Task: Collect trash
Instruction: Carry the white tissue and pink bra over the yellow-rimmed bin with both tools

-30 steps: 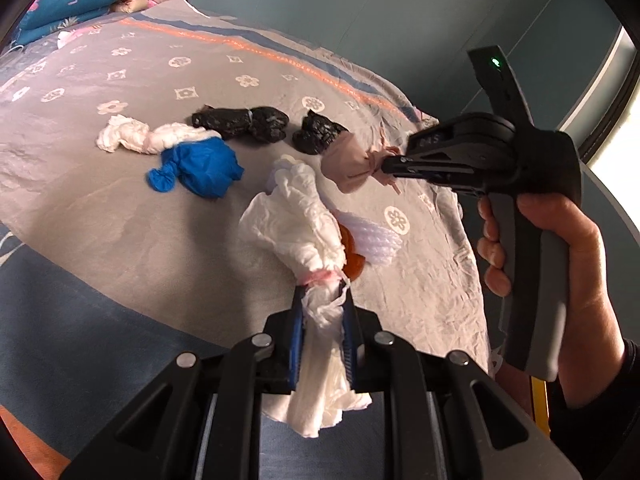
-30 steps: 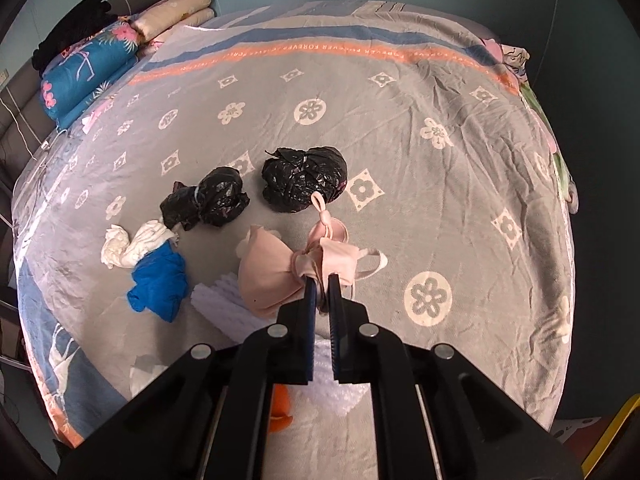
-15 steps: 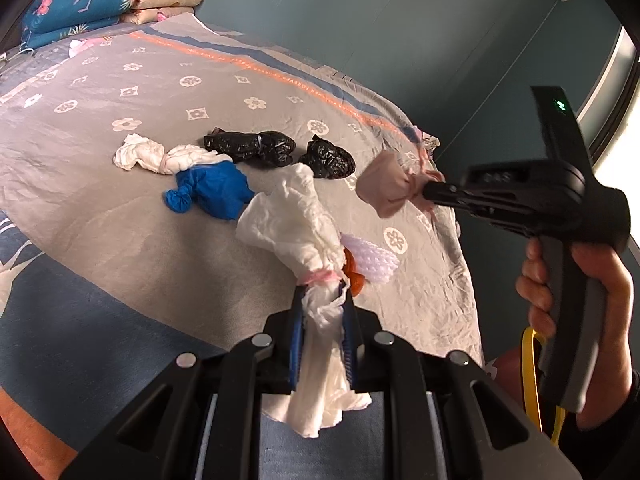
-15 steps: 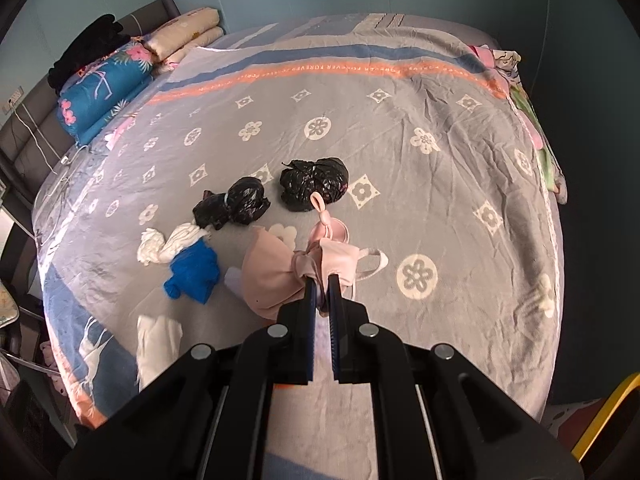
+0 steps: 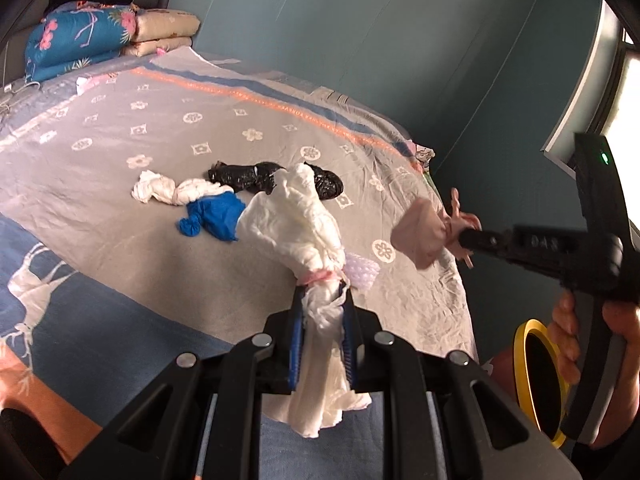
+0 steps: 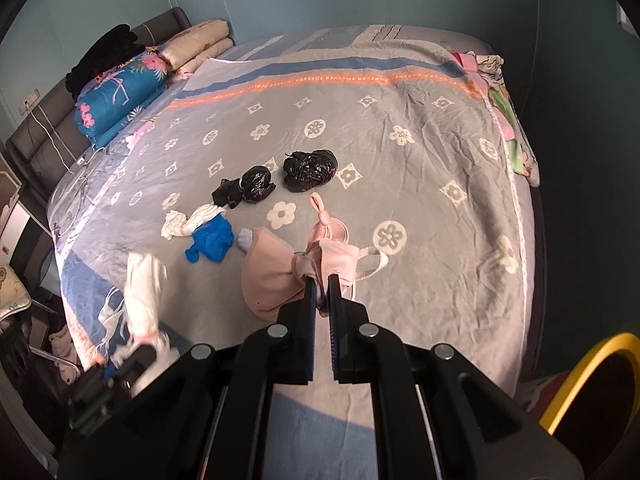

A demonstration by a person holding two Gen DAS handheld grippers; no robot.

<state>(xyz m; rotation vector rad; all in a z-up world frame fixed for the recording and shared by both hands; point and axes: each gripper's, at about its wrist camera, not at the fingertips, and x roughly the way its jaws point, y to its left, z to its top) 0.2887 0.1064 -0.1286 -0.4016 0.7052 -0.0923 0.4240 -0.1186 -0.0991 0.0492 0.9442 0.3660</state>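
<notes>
Your left gripper [image 5: 322,312] is clamped on the knotted neck of a white plastic bag [image 5: 294,216], just below a pink tie; the puffed body of the bag stands up beyond the blue pads and its loose tail hangs down between the fingers toward the camera. Your right gripper [image 6: 322,296] is clenched on a pale pink bag [image 6: 276,276], pinching the gathered knot, with the bulk of the bag hanging to the left of the pads and a pale loop handle sticking out to the right. Both bags are lifted clear of the bed [image 6: 440,152], which is covered in a grey sheet with white flower motifs and an orange and blue stripe. Lying on the sheet are two black bags [image 6: 308,170], near each other, and in front of them a white knotted bag [image 6: 188,220] touching a blue bag [image 6: 210,240]. In the left wrist view a bit of bubble wrap [image 5: 362,274] peeks out just behind the white bag you hold. Your right hand [image 5: 568,340] wraps the grey handle off the bed's corner, and below it, beside the bed, sits a black bin with a yellow rim [image 5: 524,340]. Folded quilts [image 6: 120,92] are stacked at the head of the bed.
</notes>
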